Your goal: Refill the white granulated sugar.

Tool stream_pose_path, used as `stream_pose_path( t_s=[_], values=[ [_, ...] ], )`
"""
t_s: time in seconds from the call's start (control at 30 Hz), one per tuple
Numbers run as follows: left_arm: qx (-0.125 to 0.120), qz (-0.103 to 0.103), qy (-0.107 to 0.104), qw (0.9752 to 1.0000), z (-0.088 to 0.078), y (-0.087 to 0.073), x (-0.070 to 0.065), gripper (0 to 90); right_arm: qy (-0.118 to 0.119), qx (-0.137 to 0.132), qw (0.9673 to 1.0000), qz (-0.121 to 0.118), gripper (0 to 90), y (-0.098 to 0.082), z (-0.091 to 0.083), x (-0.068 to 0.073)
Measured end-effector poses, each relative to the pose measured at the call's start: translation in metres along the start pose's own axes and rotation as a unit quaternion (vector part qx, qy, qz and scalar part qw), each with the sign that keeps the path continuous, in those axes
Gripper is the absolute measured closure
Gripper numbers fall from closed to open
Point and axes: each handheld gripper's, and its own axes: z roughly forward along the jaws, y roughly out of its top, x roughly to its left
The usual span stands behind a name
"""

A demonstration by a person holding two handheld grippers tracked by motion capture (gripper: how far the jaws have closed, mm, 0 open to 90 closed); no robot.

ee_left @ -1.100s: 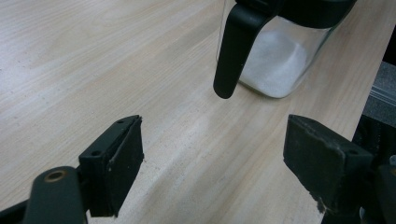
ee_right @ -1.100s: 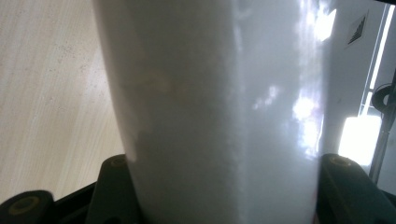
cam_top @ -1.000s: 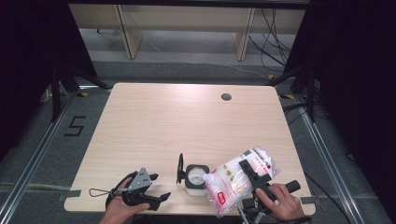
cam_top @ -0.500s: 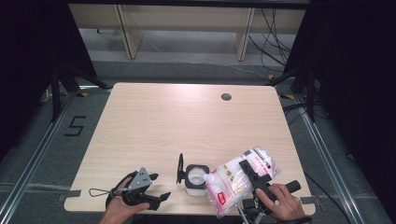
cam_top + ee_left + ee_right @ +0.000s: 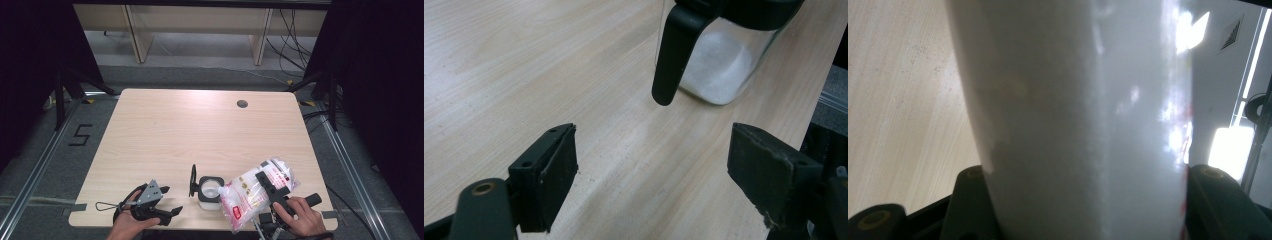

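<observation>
A clear square jar (image 5: pixel 209 194) with white granules stands near the table's front edge, its black flip lid (image 5: pixel 193 181) swung up on its left. A clear plastic bag of white powder (image 5: pixel 247 195) with red print leans beside it, one corner at the jar's mouth. My right gripper (image 5: pixel 266 182) is shut on the bag; in the right gripper view the bag (image 5: pixel 1073 120) sits between both pads (image 5: pixel 1220 200). My left gripper (image 5: pixel 170 201) rests open on the table left of the jar. In the left gripper view the jar (image 5: pixel 721 70) and its lid (image 5: pixel 674 55) lie ahead of the open gripper (image 5: pixel 651 185).
The light wooden table (image 5: pixel 200 130) has a round cable hole (image 5: pixel 242 104) at the far right. Dark frames and cables stand beyond its far edge. A black handle (image 5: pixel 314 200) pokes out by the right hand.
</observation>
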Motion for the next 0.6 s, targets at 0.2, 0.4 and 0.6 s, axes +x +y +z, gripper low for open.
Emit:
stream_pose_path(
  t_s=[0.2,0.4,0.6],
  values=[
    [-0.002,0.000,0.002,1.0000,0.0000,-0.0003,0.0001,19.4,0.010,0.015,0.9996,0.020,47.5,0.0003,-0.0020,0.0010],
    [-0.011,-0.007,-0.004,0.9999,0.0006,-0.0003,-0.0007,19.4,0.003,0.009,0.9994,0.034,47.5,-0.0006,-0.0017,0.0015],
    [-0.001,0.002,0.002,1.0000,-0.0007,-0.0005,0.0010,19.4,0.005,0.007,0.9995,0.032,47.5,-0.0005,-0.0011,0.0011]
  ],
)
